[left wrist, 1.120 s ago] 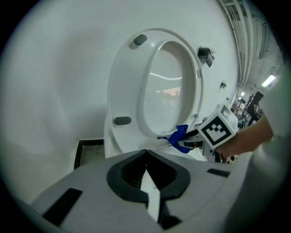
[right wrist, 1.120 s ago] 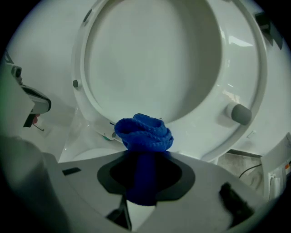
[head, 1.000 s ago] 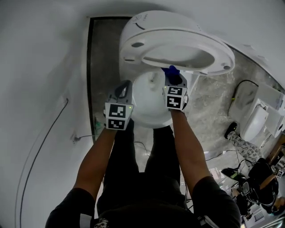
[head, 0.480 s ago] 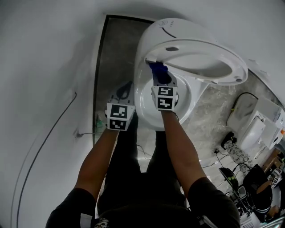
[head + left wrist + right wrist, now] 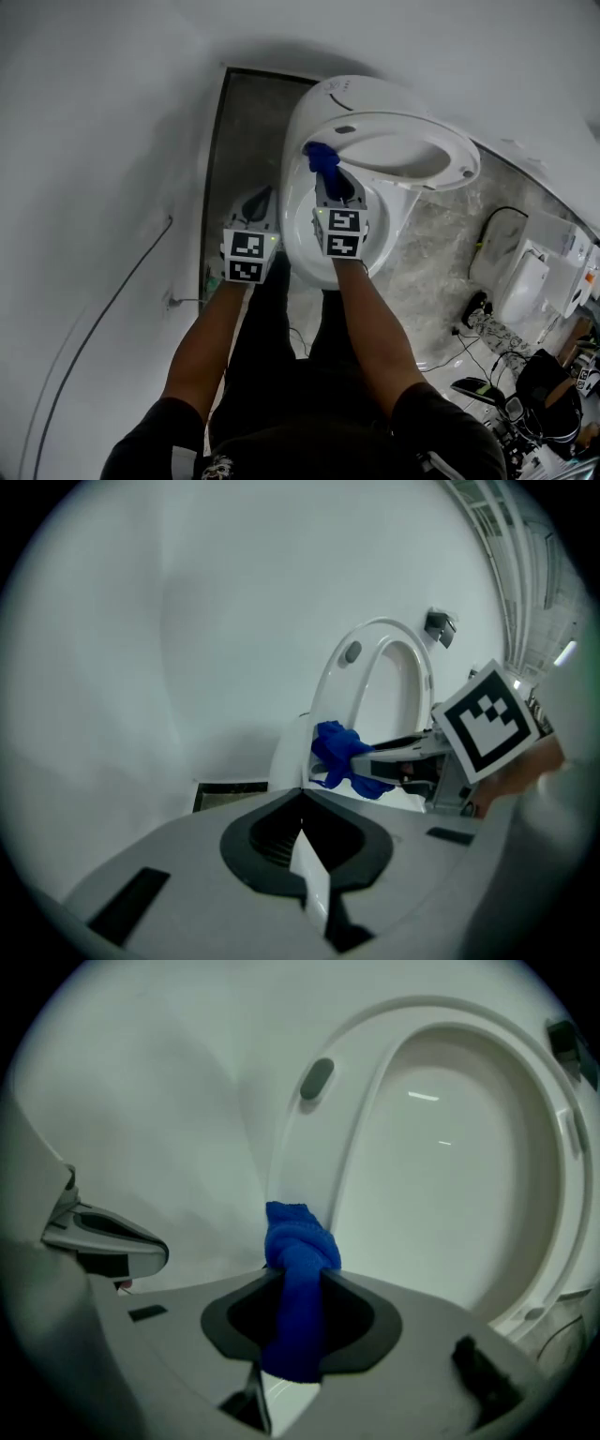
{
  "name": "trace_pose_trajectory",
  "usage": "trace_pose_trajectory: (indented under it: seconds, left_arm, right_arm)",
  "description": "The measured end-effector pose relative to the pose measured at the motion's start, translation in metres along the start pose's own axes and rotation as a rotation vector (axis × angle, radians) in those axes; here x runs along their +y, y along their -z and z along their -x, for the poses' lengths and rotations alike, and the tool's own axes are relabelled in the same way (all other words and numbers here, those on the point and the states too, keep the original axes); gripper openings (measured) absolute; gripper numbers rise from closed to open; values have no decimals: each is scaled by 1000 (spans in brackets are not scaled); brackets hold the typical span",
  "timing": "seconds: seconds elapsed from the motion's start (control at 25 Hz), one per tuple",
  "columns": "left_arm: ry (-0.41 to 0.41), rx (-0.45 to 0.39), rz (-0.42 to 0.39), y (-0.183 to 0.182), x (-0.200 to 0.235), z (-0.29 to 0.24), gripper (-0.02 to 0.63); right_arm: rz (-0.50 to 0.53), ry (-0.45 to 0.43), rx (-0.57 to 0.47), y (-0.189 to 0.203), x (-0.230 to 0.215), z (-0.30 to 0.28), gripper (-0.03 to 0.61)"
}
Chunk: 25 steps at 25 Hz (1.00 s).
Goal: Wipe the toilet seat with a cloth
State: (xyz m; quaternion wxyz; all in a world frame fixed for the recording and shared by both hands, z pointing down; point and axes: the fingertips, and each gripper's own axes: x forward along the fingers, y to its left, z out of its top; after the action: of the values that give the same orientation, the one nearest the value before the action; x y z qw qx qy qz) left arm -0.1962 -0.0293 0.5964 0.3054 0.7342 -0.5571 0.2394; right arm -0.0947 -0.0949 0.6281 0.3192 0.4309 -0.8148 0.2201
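Head view looks steeply down on a toilet whose toilet seat [image 5: 403, 127] is tilted up off the bowl [image 5: 295, 234]. The right gripper [image 5: 325, 176] reaches over the bowl toward 12 o'clock. Its jaws are clamped on a blue cloth [image 5: 319, 156], and the bunched end touches the seat's rim at about the 9 o'clock edge of the ring. In the right gripper view the cloth fills the gap between the jaws, with a knotted wad poking out at the tip against the white edge beside a grey bumper [image 5: 316, 1078]. The left gripper [image 5: 262, 197] hangs outside the bowl at its 9 o'clock, touching nothing. Its jaws are closed together with nothing between them.

The wipe looks to be under way along the seat's near edge, with most of the ring yet to be covered.

Several things could go wrong. Only a small wad meets the surface, so a stroke may skip parts of the rim. The seat stands raised with nothing steadying it, so a firm push could swing it or let it drop onto the gripper. A hard drag along the edge could pull the cloth out of the jaws and drop it into the bowl below.
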Motion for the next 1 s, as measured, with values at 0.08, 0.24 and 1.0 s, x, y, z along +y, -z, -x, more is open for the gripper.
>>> trace_pose_trajectory:
  seconds: [0.08, 0.24, 1.0]
  left_arm:
    - [3, -21, -10, -17, -4, 3, 11]
    - [35, -46, -56, -51, -23, 16, 11]
    - [67, -140, -101, -158, -88, 68, 11]
  right_arm:
    - [3, 1, -39, -21, -2, 11, 110]
    - [2, 1, -114, -64, -4, 37, 109]
    - [7, 171, -275, -176, -86, 165, 109]
